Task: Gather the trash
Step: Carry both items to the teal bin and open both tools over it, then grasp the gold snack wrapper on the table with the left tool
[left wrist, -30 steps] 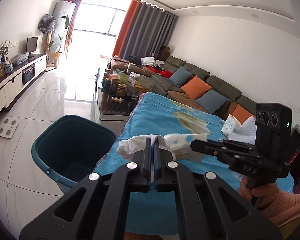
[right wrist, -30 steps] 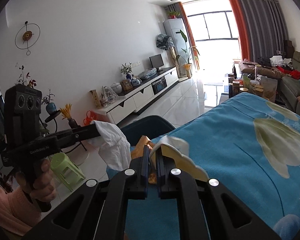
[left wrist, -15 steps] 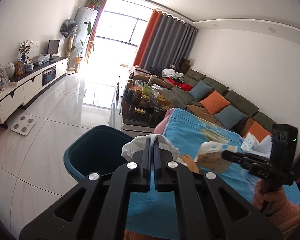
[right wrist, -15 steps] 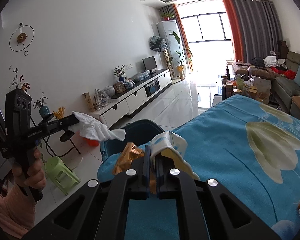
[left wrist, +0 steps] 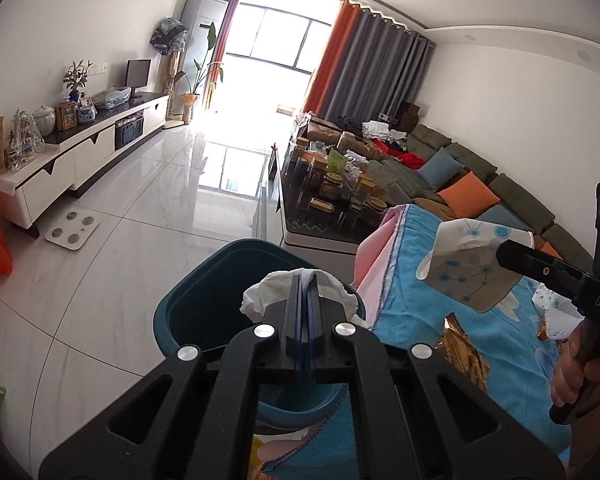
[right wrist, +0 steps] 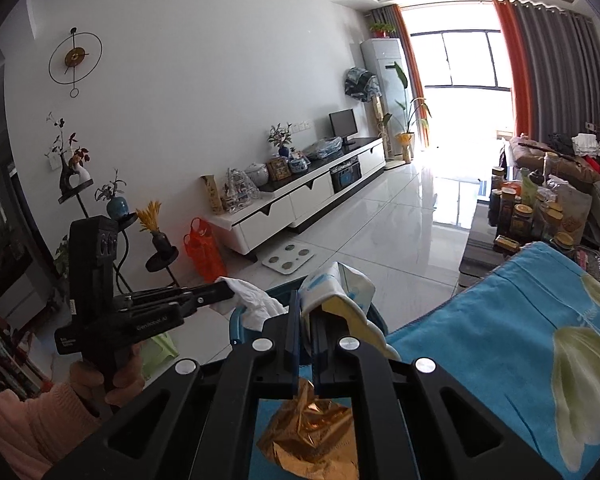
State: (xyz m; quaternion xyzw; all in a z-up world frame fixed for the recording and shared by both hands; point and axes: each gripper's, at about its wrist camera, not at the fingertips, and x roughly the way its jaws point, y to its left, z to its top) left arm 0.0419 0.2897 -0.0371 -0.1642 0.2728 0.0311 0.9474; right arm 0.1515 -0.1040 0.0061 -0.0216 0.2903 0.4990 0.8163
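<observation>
My left gripper (left wrist: pixel 304 280) is shut on a crumpled white tissue (left wrist: pixel 260 296), held right above the open teal bin (left wrist: pixel 204 320) on the floor. The right wrist view shows that gripper (right wrist: pixel 224 290) with the tissue (right wrist: pixel 256 304) hanging over the bin rim (right wrist: pixel 236 320). My right gripper (right wrist: pixel 306 308) is shut on a flattened paper cup with blue dots (right wrist: pixel 340 292), at the edge of the blue-clothed table (right wrist: pixel 480 340) beside the bin. From the left wrist view the cup (left wrist: pixel 464 268) hangs over the cloth. A copper foil wrapper (right wrist: pixel 312 432) lies on the cloth under the right gripper.
A glass coffee table crowded with jars (left wrist: pixel 340 188) stands beyond the bin. A white TV cabinet (left wrist: pixel 80 152) lines the left wall, with a scale (left wrist: pixel 72 232) on the tiled floor. An orange bag (right wrist: pixel 202 248) and a green stool (right wrist: pixel 160 350) sit near the plant stands.
Both grippers have swung from over the blue cloth toward the bin. The tissue now hangs over the bin's opening, and the cup has come to the table's edge beside it.
</observation>
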